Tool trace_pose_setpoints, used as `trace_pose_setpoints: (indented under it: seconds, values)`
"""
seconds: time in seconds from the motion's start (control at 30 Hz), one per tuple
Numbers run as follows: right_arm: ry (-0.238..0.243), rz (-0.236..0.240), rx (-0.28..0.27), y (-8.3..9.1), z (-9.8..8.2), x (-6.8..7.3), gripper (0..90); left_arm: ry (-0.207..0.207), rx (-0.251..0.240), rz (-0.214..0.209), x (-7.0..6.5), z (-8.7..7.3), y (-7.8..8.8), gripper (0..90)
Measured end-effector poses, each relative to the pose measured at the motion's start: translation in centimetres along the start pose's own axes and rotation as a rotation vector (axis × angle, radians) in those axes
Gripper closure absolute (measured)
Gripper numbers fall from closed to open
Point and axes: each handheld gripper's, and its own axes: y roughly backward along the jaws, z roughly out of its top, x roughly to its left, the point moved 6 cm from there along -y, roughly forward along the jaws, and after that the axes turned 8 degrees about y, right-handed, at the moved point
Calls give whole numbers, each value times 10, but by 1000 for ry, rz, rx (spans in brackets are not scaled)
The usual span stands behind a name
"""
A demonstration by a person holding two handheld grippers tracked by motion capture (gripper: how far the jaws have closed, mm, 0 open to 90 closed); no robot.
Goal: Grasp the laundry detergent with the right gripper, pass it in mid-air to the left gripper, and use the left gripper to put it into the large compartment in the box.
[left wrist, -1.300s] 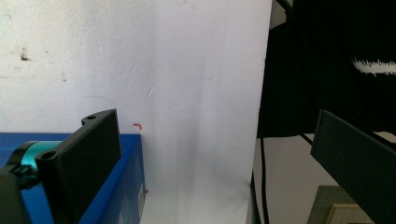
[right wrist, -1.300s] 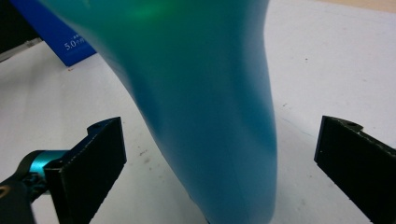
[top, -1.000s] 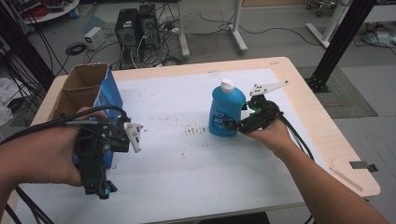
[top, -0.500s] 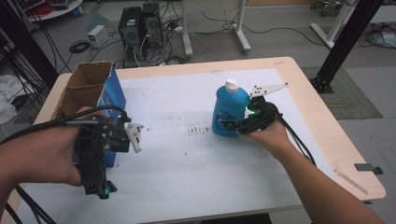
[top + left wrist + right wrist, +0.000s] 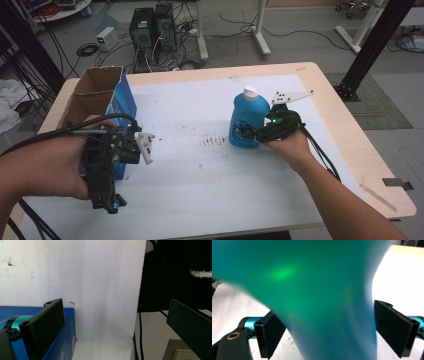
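Blue bottle (image 5: 247,125) with a white cap stands upright mid-table between my right gripper (image 5: 246,133) jaws, which have just been closing; I cannot tell if the pads touch it. Its label is unreadable. My left gripper (image 5: 145,147) hangs open, empty, beside the open-topped cardboard box (image 5: 97,95), contents hidden.
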Motion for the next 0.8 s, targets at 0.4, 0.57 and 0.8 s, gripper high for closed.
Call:
trace_pose_setpoints:
  seconds: [0.4, 0.57, 0.8]
  values:
    - [31, 11, 18, -2, -3, 2, 195, 1, 2, -4, 1, 0, -2, 18]
    - [46, 22, 11, -2, -3, 2, 278, -1, 6, -4, 2, -1, -3, 18]
    - [49, 25, 6, -2, -3, 2, 296, -2, 8, -6, 2, 0, -3, 18]
